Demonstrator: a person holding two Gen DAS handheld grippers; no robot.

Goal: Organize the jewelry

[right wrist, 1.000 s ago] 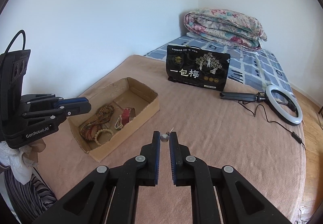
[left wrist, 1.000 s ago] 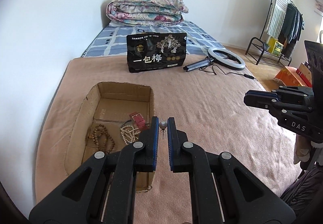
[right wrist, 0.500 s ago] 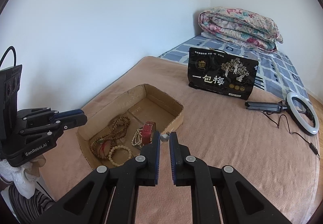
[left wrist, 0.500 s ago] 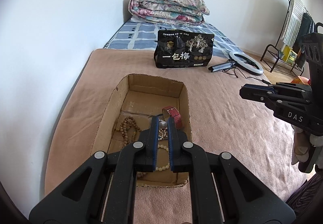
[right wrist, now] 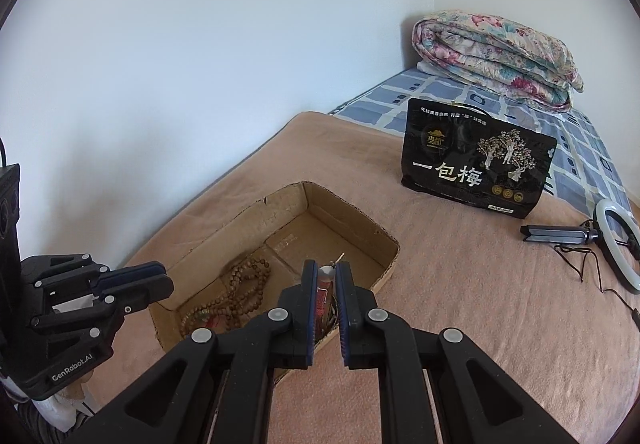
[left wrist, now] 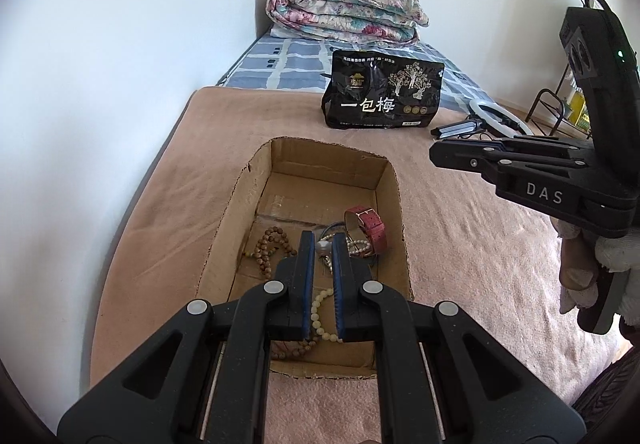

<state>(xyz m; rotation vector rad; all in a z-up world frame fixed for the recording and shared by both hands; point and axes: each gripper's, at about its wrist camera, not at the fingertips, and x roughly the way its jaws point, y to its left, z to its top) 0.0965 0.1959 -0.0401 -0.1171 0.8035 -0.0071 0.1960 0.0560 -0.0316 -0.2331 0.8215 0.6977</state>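
1. A small silver bead earring (left wrist: 322, 246) sits pinched between the tips of the left tool (left wrist: 322, 244), near the centre of the left wrist view; its jaws are nearly together around it.
2. A second silver bead earring (right wrist: 327, 273), with a thin pin sticking out toward the upper right, is pinched the same way in the right tool (right wrist: 326, 271), centre of the right wrist view.
3. Both tools hang over an open cardboard box (left wrist: 256, 180) lying on the bed.
4. Inside the box, in the left wrist view: a string of brown wooden beads (left wrist: 269, 246) left of the tool tips, a red strap watch (left wrist: 368, 226) to their right, a pale pearl strand (left wrist: 357, 246) beside the watch, and a cream bead bracelet (left wrist: 320, 310) lower down between the tool fingers.
5. The box rests on a pinkish-tan blanket (left wrist: 460, 244) covering the bed.
6. Beyond the box, upper centre, a black printed bag (left wrist: 382, 94) stands upright.
7. A white ring light (right wrist: 618, 244) on a folded stand lies at the right edge of the right wrist view.
8. A folded floral quilt (left wrist: 344, 14) lies at the far end of the bed, against the white wall.
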